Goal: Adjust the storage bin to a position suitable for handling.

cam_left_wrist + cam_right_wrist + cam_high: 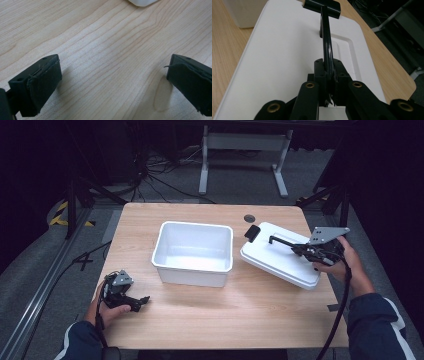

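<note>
A white open-topped bin (192, 276) stands at the middle of the wooden table (225, 320). To its right lies its white lid (280, 262), with a thin black handle (281, 241) on top and a black clip (251, 233) at its far corner. My right gripper (306, 250) is shut on that handle (327, 45), above the lid (282, 62). I cannot tell whether the lid is off the table. My left gripper (139, 301) rests low over the table's near left corner, jaws wide apart (112, 80) with only bare wood between them.
A corner of the bin (142, 2) shows at the top of the left gripper view. A round cable hole (249, 218) sits in the table's far side. Beyond the table stand a white desk frame (245, 150) and floor cables (160, 175).
</note>
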A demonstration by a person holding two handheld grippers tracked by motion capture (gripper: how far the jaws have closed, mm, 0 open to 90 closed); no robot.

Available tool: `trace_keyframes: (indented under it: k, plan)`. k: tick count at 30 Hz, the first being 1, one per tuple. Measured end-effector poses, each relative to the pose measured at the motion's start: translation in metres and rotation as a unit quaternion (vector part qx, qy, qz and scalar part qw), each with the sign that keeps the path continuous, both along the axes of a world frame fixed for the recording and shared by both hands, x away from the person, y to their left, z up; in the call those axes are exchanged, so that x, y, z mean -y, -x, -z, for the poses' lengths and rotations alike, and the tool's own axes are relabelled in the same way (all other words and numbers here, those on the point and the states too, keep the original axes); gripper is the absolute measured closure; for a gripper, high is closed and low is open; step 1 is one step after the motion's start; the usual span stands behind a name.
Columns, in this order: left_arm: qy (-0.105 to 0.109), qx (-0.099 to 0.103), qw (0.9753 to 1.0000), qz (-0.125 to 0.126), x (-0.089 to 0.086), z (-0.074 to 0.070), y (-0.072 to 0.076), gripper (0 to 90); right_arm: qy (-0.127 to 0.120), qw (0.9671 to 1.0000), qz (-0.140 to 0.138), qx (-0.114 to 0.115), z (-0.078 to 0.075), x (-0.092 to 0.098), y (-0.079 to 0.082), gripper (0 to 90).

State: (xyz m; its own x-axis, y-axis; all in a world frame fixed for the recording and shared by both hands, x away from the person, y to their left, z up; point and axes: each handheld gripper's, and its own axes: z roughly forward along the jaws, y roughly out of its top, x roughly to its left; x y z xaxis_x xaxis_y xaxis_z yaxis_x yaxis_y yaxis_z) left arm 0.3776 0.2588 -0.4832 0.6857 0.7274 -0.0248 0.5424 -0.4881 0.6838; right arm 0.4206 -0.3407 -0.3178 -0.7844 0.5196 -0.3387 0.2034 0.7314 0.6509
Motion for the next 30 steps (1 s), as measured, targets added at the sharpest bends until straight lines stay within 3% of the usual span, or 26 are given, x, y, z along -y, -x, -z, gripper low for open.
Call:
trace_keyframes:
  k: [21,30]
  plan:
    - [0.001,0.001,1.0000,-0.001,0.000,0.000,0.000,0.2,0.009,0.9987,0.008,-0.049,0.060,-0.012,-0.019,84.2]
    - [0.002,0.001,1.0000,-0.002,0.000,0.000,0.000,0.2,0.000,0.9980,0.025,-0.059,0.077,-0.010,-0.021,84.0]
